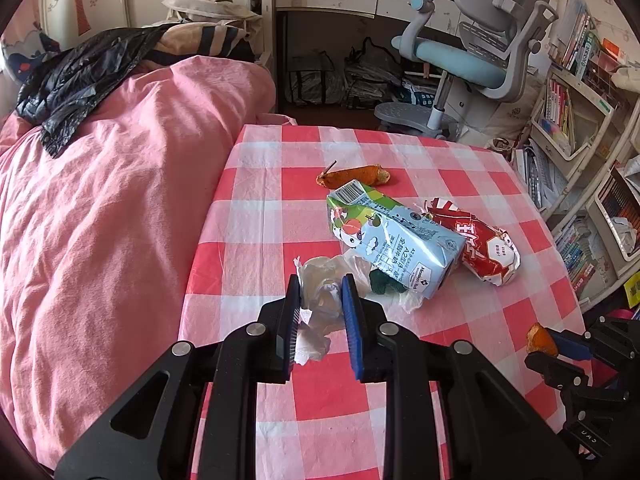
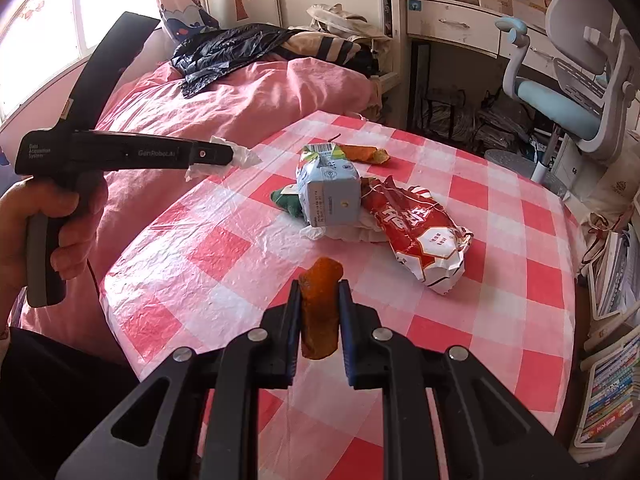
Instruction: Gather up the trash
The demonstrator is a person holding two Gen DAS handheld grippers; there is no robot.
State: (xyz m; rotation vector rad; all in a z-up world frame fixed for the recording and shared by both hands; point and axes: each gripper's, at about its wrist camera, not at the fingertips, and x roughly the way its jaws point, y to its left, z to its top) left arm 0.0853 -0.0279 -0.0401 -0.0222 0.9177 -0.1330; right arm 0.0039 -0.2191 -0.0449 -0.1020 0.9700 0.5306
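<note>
My left gripper point(image 1: 321, 288) is shut on a crumpled clear plastic wrapper point(image 1: 320, 300), held above the red-and-white checked table point(image 1: 280, 216); it also shows from the side in the right wrist view, wrapper point(image 2: 240, 156) sticking out of the left gripper point(image 2: 230, 155). My right gripper point(image 2: 320, 288) is shut on a piece of orange peel point(image 2: 320, 308), and appears at the right edge of the left wrist view, right gripper point(image 1: 546, 344) with the peel point(image 1: 540, 340). On the table lie a blue milk carton point(image 1: 396, 240), a red snack bag point(image 1: 480, 244), another orange peel point(image 1: 356, 176) and a small green scrap point(image 1: 386, 284).
A pink-quilted bed point(image 1: 100, 200) lies left of the table with a black plastic bag point(image 1: 80, 80) on it. A grey-blue desk chair point(image 1: 480, 52) and a desk stand behind. Bookshelves point(image 1: 580, 120) crowd the right side. A hand point(image 2: 32, 236) holds the left gripper's handle.
</note>
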